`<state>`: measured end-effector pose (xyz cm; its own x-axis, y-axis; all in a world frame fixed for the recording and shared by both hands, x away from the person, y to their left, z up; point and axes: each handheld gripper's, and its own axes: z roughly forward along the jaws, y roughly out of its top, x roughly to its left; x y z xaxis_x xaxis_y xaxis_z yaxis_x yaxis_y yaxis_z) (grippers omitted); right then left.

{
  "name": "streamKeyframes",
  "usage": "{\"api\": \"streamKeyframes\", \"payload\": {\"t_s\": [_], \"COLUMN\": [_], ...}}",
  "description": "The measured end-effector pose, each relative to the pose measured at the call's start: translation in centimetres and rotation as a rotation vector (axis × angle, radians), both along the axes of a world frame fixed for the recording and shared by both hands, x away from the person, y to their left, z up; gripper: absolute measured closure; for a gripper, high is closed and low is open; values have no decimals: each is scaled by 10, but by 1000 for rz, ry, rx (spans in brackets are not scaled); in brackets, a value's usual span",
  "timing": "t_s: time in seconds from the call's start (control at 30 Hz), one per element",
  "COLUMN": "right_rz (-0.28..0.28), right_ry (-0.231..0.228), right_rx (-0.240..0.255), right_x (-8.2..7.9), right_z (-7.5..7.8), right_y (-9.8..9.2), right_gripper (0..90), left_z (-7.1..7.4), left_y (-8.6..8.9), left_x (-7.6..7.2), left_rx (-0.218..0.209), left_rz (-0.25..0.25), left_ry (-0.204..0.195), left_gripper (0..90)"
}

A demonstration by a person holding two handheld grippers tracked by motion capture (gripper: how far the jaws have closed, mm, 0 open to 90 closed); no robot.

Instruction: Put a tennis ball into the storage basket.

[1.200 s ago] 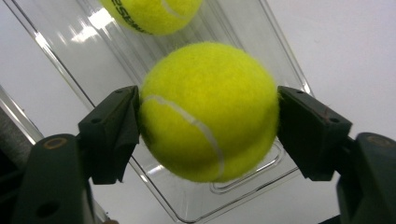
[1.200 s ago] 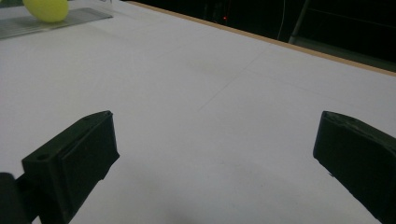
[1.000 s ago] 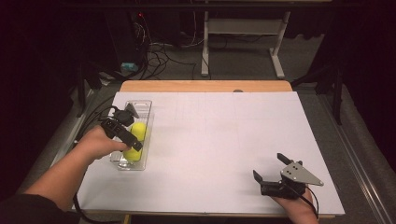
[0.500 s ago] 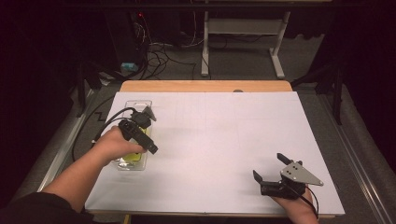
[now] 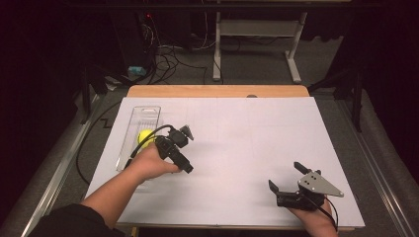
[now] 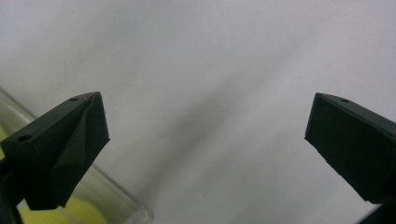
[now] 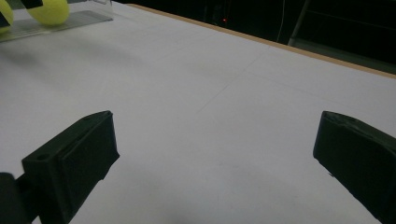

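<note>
A yellow ball [image 5: 145, 136] is lying inside the clear plastic tray [image 5: 146, 112] on the white bench [image 5: 237, 143]; the left claw [image 5: 186, 148], released and empty, is hovering just beside the tray, while the right claw [image 5: 285, 177], also gaping, is sitting well apart from it.

The left hand [image 5: 150, 163] and left gripper [image 5: 187, 150] covered the near end of the clear tray [image 5: 146, 114] and part of the yellow ball [image 5: 145, 136]. Beneath that gripper's jaw, a blurred yellow patch [image 6: 88, 212] ran off the frame's bottom edge.
</note>
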<state>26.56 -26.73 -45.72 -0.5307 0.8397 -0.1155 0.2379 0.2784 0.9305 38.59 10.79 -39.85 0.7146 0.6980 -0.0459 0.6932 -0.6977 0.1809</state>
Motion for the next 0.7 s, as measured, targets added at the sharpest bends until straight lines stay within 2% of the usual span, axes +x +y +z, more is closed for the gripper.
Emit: {"api": "streamKeyframes", "payload": {"t_s": [0.03,0.1,0.2,0.27,0.3,0.33,0.53,0.7], "right_rz": [0,2,2,1,3,1,9,6], "right_ry": [0,-1,0,1,0,0,-3,1], "right_rx": [0,-2,0,-2,-4,-2,-4,3], "right_x": [0,0,0,-1,0,0,0,-1], "right_z": [0,0,0,0,0,0,0,0], "right_y": [0,0,1,1,1,1,2,1], "right_gripper": [0,0,0,0,0,0,0,0], "left_z": [-3,-10,-20,-26,-28,-32,-47,-56], "left_y": [-1,-2,-3,-1,0,1,8,10], "left_x": [-2,-6,-13,-18,-19,-22,-32,-39], "left_rx": [-6,-62,-103,-176,-196,-236,-408,-510], "left_rz": [-3,0,6,27,32,39,66,68], "left_ry": [-9,-21,-85,-122,-139,-165,-268,-364], "left_gripper": [4,4,4,4,4,4,0,0]}}
